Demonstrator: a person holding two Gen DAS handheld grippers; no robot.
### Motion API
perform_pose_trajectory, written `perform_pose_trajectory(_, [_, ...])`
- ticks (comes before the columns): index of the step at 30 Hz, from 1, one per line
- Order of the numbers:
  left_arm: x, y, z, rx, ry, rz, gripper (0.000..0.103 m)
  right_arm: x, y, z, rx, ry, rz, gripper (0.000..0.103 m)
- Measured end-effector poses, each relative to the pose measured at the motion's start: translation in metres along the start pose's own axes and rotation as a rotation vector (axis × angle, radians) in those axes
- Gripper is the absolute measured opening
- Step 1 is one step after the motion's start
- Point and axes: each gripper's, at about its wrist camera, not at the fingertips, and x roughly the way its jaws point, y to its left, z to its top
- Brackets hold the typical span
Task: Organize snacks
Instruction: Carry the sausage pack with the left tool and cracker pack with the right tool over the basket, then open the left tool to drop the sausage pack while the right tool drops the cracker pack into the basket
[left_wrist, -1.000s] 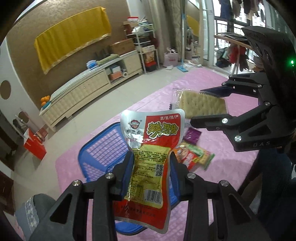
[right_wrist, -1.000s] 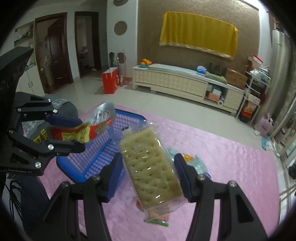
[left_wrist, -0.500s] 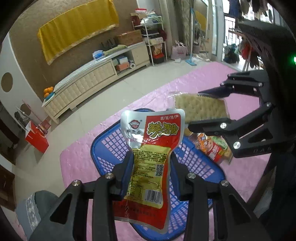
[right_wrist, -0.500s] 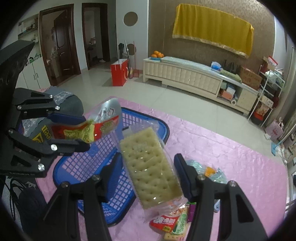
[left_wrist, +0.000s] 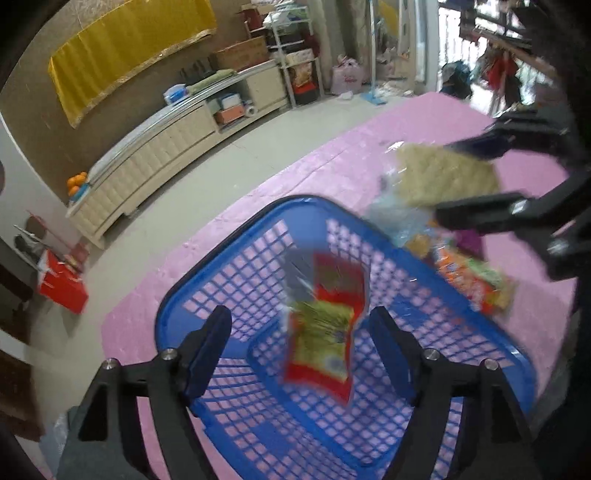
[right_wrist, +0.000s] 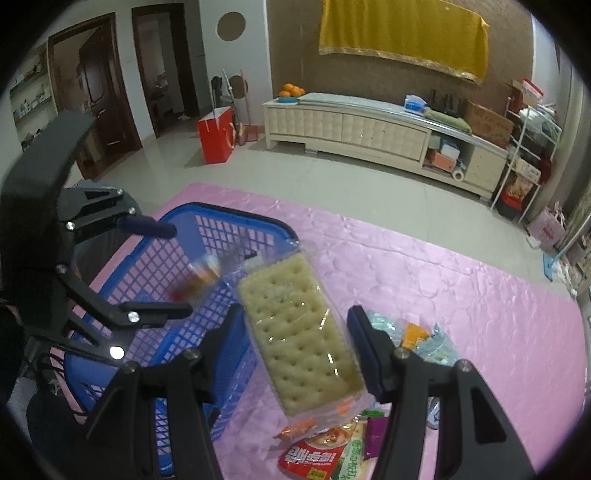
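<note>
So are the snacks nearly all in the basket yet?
Not yet. The left gripper has just opened and its red pouch is dropping into the basket. The right gripper holds the crackers. A pile of packets waits on the pink cloth.

Bkgd only: yellow cloth (right_wrist: 402, 35) hung on brown wall, above long cream cabinet (right_wrist: 347, 127). Oranges (right_wrist: 291, 89) on cabinet's left end; tissue box (right_wrist: 414, 103) and cardboard box (right_wrist: 487, 120) toward its right end. Red bag (right_wrist: 218, 134) on tiled floor (right_wrist: 332, 184) near cabinet's left end, broom beside it. White wire rack (right_wrist: 528, 147) at right w/ assorted stuff. Two dark wood doors (right_wrist: 99, 92) at left. Pink quilted cloth (right_wrist: 480, 295) covers the surface. In left view, clothes (left_wrist: 498, 70) hang by window, blurred.
</note>
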Motion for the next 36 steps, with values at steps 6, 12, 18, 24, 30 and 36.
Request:
perform_pose_trajectory(6, [-0.012,0.009,-0.013,-0.058,-0.005,-0.015,0.075,-0.007,0.005,0.005,-0.026,-0.005,-0.008,0.062])
perform_pose_trajectory(12, [-0.044,0.024,-0.03,-0.13,-0.056,-0.017,0.075,-0.01,0.021,0.013,-0.068,-0.008,0.011,0.062])
perform_pose_trajectory(18, [-0.066,0.044,-0.055,-0.227,-0.083,-0.02,0.075,-0.001,0.05,0.023,-0.118,0.002,0.045,0.062])
perform_pose_trajectory(24, [-0.068,0.06,-0.081,-0.305,-0.074,-0.033,0.075,0.023,0.074,0.029,-0.179,0.031,0.059,0.062])
perform_pose_trajectory(30, [-0.061,0.07,-0.091,-0.34,-0.055,-0.026,0.075,0.053,0.084,0.031,-0.194,0.075,0.088,0.062])
perform_pose_trajectory(36, [-0.045,0.076,-0.097,-0.356,-0.031,-0.032,0.075,0.079,0.089,0.029,-0.223,0.111,0.087,0.062])
